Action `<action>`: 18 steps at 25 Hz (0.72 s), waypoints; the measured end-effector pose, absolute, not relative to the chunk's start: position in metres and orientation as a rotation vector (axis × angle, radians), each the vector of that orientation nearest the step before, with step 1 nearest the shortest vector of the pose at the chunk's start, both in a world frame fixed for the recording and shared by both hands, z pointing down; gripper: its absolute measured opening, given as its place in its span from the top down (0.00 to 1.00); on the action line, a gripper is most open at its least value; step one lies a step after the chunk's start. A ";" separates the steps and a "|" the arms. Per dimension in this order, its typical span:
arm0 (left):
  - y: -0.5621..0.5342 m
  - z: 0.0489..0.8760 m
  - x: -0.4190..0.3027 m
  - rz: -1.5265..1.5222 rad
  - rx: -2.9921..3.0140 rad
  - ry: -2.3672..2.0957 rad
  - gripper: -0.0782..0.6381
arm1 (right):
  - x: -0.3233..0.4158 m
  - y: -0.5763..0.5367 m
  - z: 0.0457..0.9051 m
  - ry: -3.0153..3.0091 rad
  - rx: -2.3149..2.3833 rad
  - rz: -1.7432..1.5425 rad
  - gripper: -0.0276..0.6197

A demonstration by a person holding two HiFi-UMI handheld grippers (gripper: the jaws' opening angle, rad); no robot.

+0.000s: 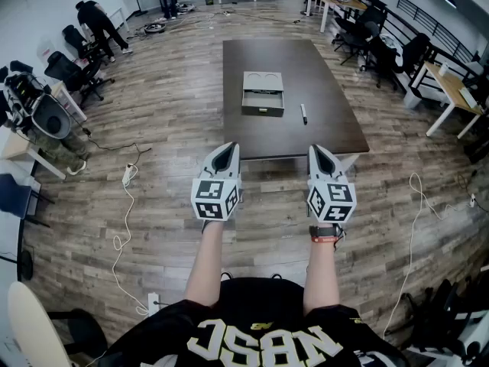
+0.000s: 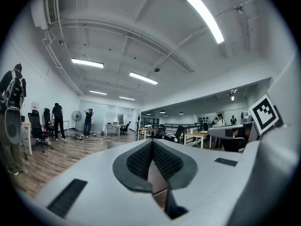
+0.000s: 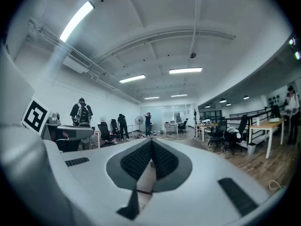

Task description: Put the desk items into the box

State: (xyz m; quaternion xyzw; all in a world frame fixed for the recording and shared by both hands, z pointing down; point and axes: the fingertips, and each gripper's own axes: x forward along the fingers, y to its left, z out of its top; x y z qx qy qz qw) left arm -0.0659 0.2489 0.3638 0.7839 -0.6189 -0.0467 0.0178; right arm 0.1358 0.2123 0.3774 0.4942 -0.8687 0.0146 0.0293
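Note:
A grey box [image 1: 263, 94] with an open front compartment stands in the middle of the dark brown table [image 1: 321, 125]. A black pen [image 1: 303, 114] lies on the table to the right of the box. My left gripper [image 1: 225, 156] and my right gripper [image 1: 318, 157] are held side by side in front of the table's near edge, well short of the box and pen. Both are shut with nothing between their pads. In the left gripper view [image 2: 152, 142] and the right gripper view [image 3: 151, 142] the jaws meet at the tip and point level across the room.
Office chairs [image 1: 76, 71] and a person [image 1: 99, 21] are at the left. Desks [image 1: 454, 90] and chairs [image 1: 374, 40] line the right side. White cables [image 1: 122, 205] run over the wooden floor on the left, and another cable [image 1: 416, 205] on the right.

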 end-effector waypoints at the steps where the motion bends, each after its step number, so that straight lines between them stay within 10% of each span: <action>1: 0.248 0.363 -0.061 -0.145 2.435 -1.923 0.87 | 0.140 0.211 0.377 -2.683 1.520 0.043 0.95; 18: 0.258 0.379 0.036 -0.106 2.422 -1.901 0.87 | 0.215 0.216 0.402 -2.757 1.415 0.151 0.94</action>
